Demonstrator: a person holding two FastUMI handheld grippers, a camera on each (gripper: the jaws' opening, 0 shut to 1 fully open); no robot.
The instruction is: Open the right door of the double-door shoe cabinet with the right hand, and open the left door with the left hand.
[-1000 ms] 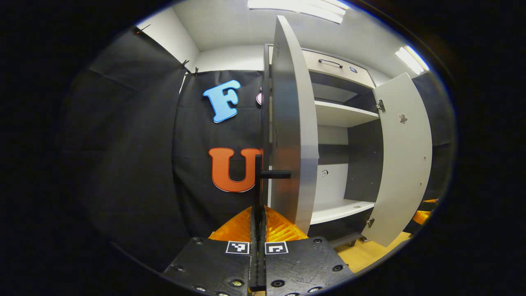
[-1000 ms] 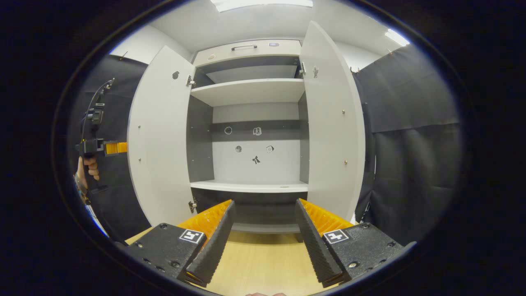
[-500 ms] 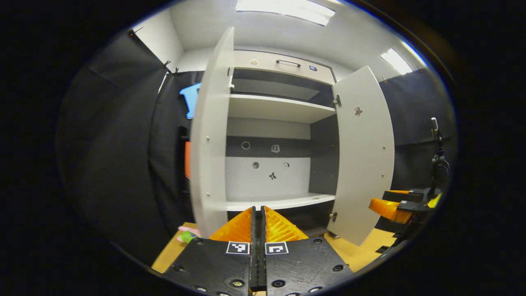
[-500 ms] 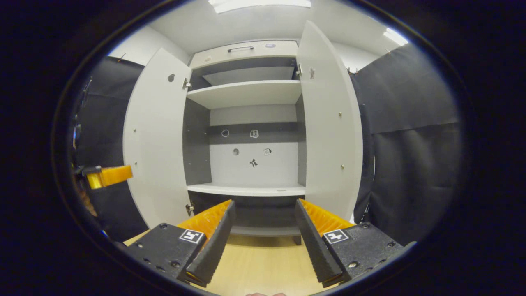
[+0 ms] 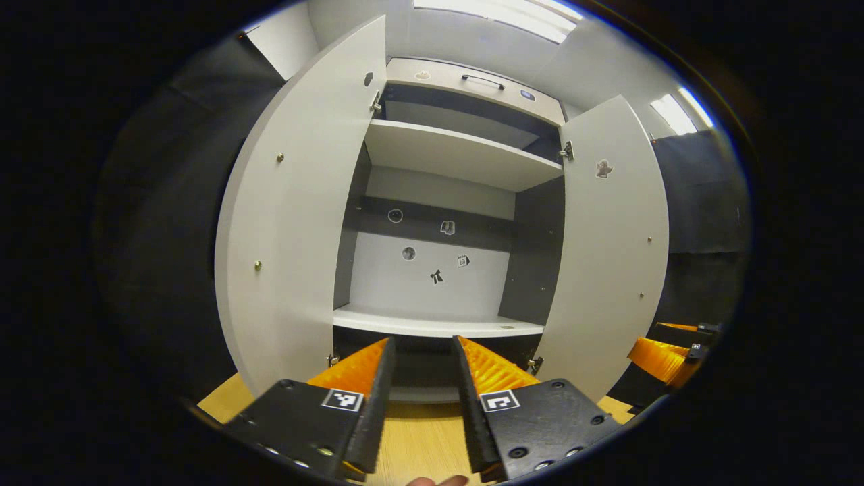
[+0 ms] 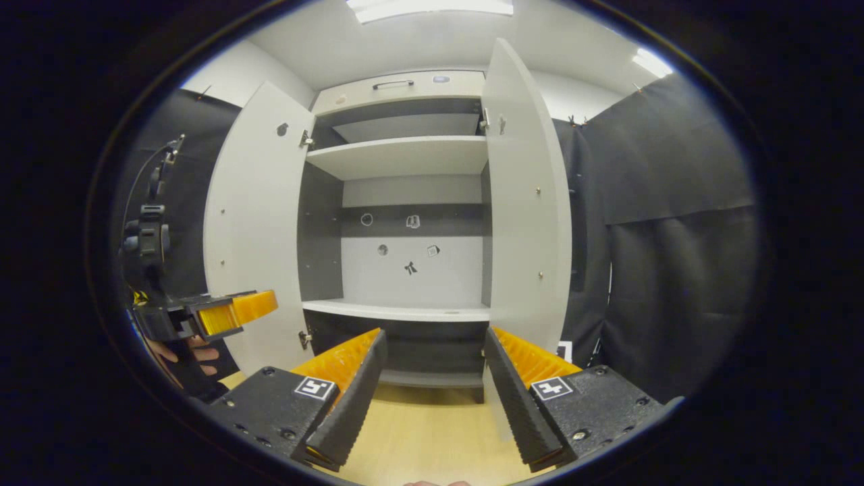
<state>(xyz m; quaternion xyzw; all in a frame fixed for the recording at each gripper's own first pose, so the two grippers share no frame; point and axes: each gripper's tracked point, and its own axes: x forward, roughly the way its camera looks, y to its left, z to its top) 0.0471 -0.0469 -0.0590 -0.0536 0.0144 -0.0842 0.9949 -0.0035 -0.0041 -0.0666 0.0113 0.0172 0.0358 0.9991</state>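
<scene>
- Your left gripper [image 5: 418, 405] sits back in front of the shoe cabinet [image 5: 439, 270], fingers spread and holding nothing; your right gripper [image 6: 432, 398] faces the cabinet too, fingers parted, nothing between them
- Both doors stand swung out from the cabinet: the left door [image 5: 297, 202] off its left side, the right door [image 5: 611, 250] off its right; I judge the task done or all but done
- Watch the risk: the right door looks less wide open than the left in the right gripper view; a free door could drift inward; and a careless sweep of either gripper beside the cabinet could knock a door edge
- The wooden floor [image 6: 425, 439] runs pale and bare up to the cabinet's foot; shelves inside look bare, small stickers on the back panel; black cloth hangs on both sides of the cabinet, ceiling lights above it
</scene>
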